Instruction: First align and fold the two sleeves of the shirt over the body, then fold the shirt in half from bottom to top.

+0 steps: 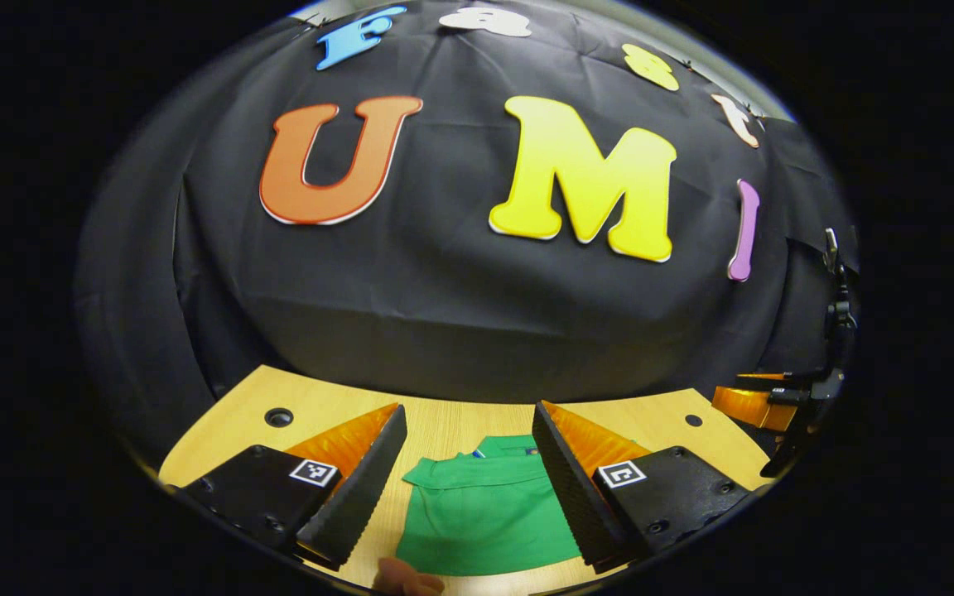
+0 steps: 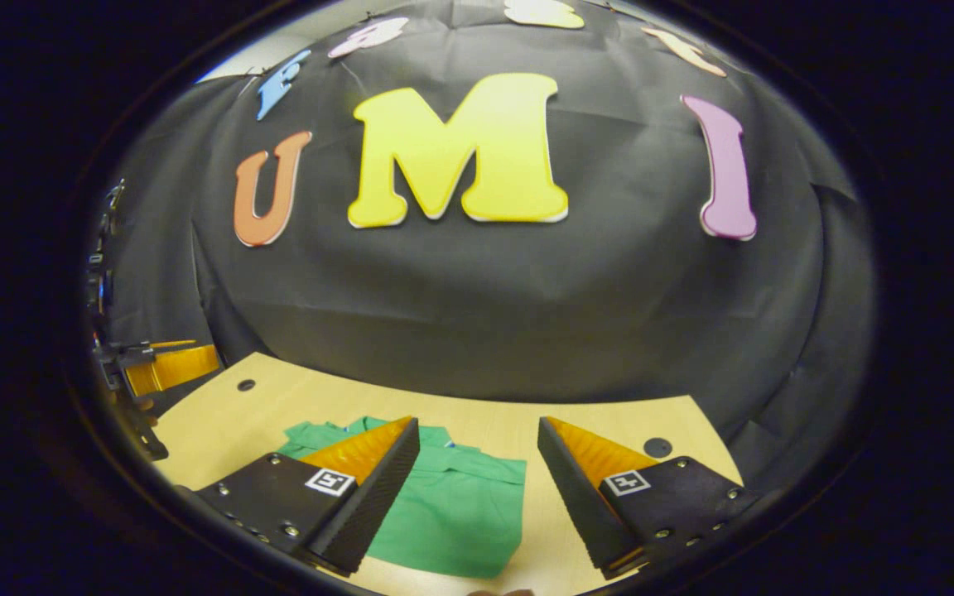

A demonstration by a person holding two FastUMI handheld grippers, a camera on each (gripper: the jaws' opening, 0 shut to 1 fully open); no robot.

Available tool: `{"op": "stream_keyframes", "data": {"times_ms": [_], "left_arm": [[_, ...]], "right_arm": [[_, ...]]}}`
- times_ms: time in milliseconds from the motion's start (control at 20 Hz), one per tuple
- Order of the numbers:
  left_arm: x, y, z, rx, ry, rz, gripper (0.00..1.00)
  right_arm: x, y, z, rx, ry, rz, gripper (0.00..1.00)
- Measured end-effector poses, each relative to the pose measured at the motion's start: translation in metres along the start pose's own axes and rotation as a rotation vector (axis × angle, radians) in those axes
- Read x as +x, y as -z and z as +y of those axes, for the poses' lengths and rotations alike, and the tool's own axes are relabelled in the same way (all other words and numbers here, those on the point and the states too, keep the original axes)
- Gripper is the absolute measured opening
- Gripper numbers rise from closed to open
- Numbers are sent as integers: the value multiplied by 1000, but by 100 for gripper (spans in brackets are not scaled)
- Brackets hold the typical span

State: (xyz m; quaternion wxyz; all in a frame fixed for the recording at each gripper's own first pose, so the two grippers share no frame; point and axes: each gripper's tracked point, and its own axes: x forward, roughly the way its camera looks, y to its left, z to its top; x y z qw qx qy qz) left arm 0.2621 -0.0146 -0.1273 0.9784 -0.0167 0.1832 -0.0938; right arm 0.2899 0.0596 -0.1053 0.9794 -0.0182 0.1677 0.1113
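While both grippers hover wide open above shirt, we lower left gripper, right gripper onto sleeve edges evenly.

Your shirt is plain solid green, no print, with a small blue tag at the collar. Table under it is light wood grain with dark round holes. Booth wall is black cloth. Each gripper body carries a black-and-white square marker.
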Motion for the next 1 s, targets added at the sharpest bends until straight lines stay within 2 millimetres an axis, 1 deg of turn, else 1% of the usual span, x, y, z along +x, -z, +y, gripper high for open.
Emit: {"op": "stream_keyframes", "data": {"times_ms": [100,250,300,350,400,500,650,700,750,850,900,1000], "left_arm": [[-23,-10,-10,22,7,-32,98],[-62,-25,-23,38,2,-92,98],[-74,-30,-27,43,3,-112,100],[-86,-31,-31,48,0,-124,98],[-99,-32,-33,55,-4,-134,98],[-119,-34,-37,44,-3,-150,98],[-148,-26,-40,15,-10,-153,98],[-159,-23,-40,10,-15,-156,100],[-168,-22,-39,11,-23,-160,100],[-184,-13,-36,0,-42,-156,98],[-193,-10,-36,-15,-46,-150,100],[-210,-1,-35,-50,-59,-141,100]], "right_arm": [[-26,-15,9,-6,-1,-47,93],[-64,-28,21,-21,12,-108,93],[-76,-30,23,-37,27,-133,93],[-89,-32,26,-54,36,-156,93],[-101,-32,31,-67,39,-178,93],[-124,-29,40,-85,41,-202,93],[-156,-23,53,-83,24,-219,93],[-164,-19,55,-76,18,-218,93],[-171,-16,58,-68,14,-215,93],[-186,-11,63,-49,1,-217,93],[-193,-7,63,-43,2,-217,92],[-208,4,67,-16,1,-204,92]]}}
